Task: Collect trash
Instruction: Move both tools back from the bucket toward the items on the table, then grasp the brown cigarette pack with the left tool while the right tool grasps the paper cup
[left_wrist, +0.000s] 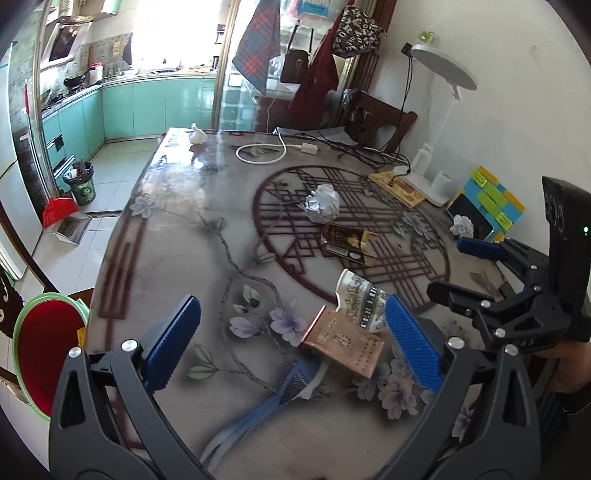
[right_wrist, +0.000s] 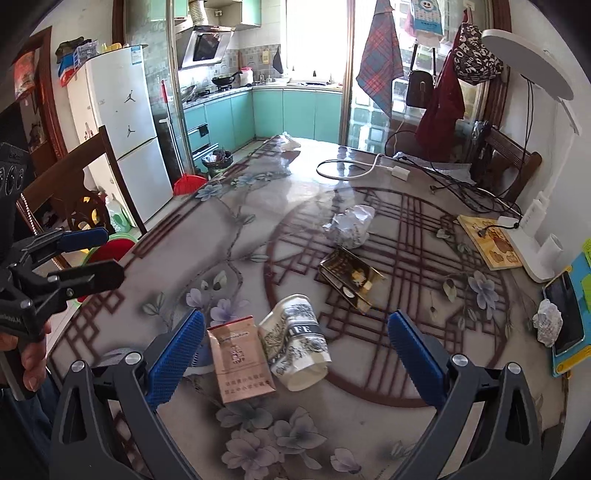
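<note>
On the patterned table (left_wrist: 173, 236) lie a brown cigarette pack (left_wrist: 341, 341) (right_wrist: 240, 362) and a crushed paper cup (left_wrist: 360, 302) (right_wrist: 295, 347), touching side by side. Farther back are a dark gold box (left_wrist: 349, 242) (right_wrist: 349, 277), a crumpled paper ball (left_wrist: 323, 203) (right_wrist: 351, 225) and a small paper wad (left_wrist: 463, 225) (right_wrist: 548, 325). My left gripper (left_wrist: 293, 343) (right_wrist: 92, 255) is open and empty, just left of the pack. My right gripper (right_wrist: 297, 358) (left_wrist: 465, 273) hovers open, its fingers either side of the pack and cup.
A red bin with a green rim (left_wrist: 48, 350) (right_wrist: 107, 251) stands off the table's left edge. A white lamp (left_wrist: 439, 181), a phone on a colourful stand (right_wrist: 565, 321), a book (right_wrist: 487, 242) and cables (left_wrist: 260, 151) line the right and far side. A tissue (left_wrist: 197, 134) lies at the far edge.
</note>
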